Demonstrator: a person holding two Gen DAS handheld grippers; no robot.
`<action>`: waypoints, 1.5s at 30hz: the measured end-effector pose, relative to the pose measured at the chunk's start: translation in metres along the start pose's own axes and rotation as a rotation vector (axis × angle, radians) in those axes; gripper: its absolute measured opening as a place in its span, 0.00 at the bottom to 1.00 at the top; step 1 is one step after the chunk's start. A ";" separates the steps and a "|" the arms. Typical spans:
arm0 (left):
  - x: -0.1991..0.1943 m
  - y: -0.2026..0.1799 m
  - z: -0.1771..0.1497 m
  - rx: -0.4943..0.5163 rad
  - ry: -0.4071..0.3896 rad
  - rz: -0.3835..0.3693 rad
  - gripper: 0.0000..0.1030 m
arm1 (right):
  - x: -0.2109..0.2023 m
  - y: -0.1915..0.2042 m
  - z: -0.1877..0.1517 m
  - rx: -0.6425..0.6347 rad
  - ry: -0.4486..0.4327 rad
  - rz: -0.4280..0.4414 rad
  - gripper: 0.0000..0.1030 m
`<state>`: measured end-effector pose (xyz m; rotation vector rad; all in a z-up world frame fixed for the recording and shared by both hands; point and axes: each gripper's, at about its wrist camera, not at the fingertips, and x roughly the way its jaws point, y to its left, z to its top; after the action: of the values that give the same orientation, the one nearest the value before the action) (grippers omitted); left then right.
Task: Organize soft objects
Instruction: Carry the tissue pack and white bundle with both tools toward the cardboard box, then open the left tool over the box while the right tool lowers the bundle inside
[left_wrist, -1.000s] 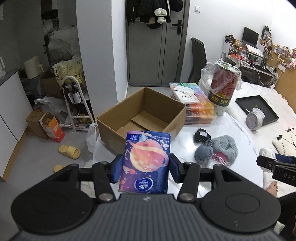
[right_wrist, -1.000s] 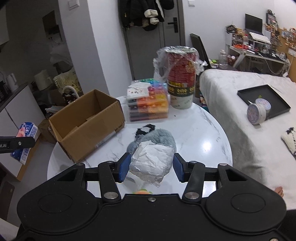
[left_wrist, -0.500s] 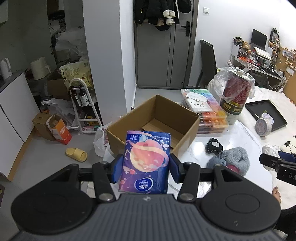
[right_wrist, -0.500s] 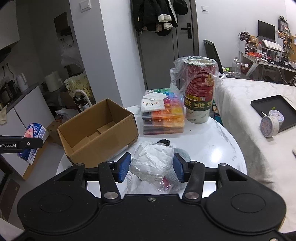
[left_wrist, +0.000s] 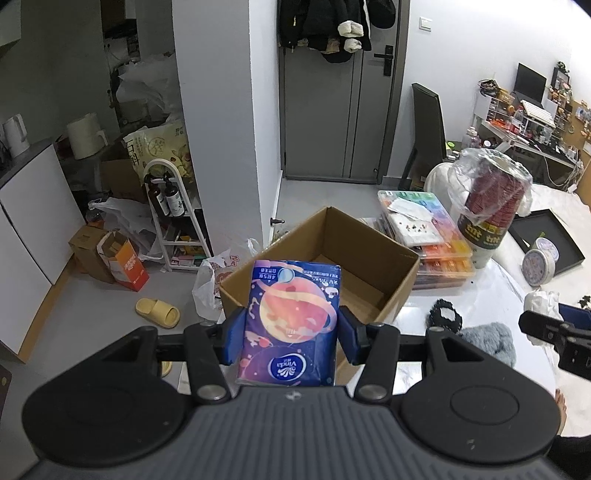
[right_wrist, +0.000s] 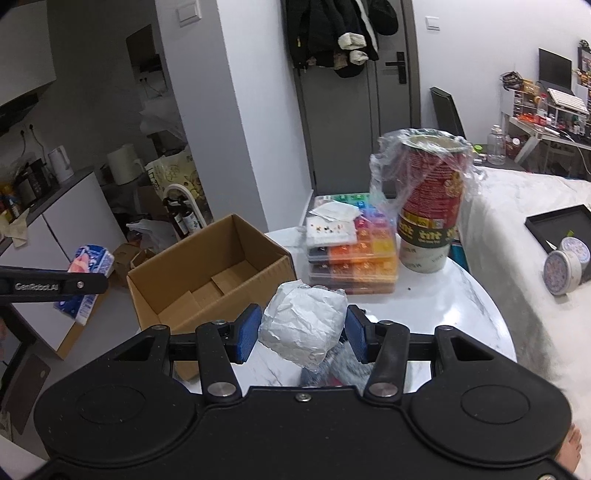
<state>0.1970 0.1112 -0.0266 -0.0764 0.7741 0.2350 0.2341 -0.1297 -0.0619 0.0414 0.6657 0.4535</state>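
My left gripper (left_wrist: 291, 334) is shut on a purple tissue pack (left_wrist: 291, 321) printed with a planet, held just in front of the open cardboard box (left_wrist: 325, 258). My right gripper (right_wrist: 301, 334) is shut on a crumpled white soft packet (right_wrist: 303, 325), above the white round table (right_wrist: 443, 295) and to the right of the box (right_wrist: 207, 277). A grey fluffy item (left_wrist: 487, 341) and a black scrunchie (left_wrist: 445, 315) lie on the table. The left gripper with its pack (right_wrist: 86, 273) shows at the left of the right wrist view.
A stack of colourful plastic organizers (right_wrist: 354, 254) and a tall red cup wrapped in plastic (right_wrist: 428, 203) stand behind the box. A bed with a black tray (right_wrist: 554, 229) and a round tin (right_wrist: 563, 269) lies to the right. Floor clutter, a shelf rack and a slipper (left_wrist: 157, 312) lie left.
Both grippers have drawn back and slightly up with their loads still held. The box and table now sit farther off, and the grey fluffy item has slid below the right gripper.
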 end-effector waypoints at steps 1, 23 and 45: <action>0.003 0.001 0.002 -0.003 0.001 0.000 0.50 | 0.002 0.002 0.001 -0.003 -0.001 0.007 0.48; 0.091 0.005 0.022 -0.034 0.112 0.016 0.50 | 0.051 0.029 0.021 -0.015 0.019 0.072 0.48; 0.082 0.014 0.024 -0.050 0.090 0.061 0.60 | 0.065 0.042 0.032 0.036 0.028 0.130 0.48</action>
<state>0.2672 0.1431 -0.0664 -0.1113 0.8605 0.3104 0.2819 -0.0617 -0.0669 0.1132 0.7011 0.5683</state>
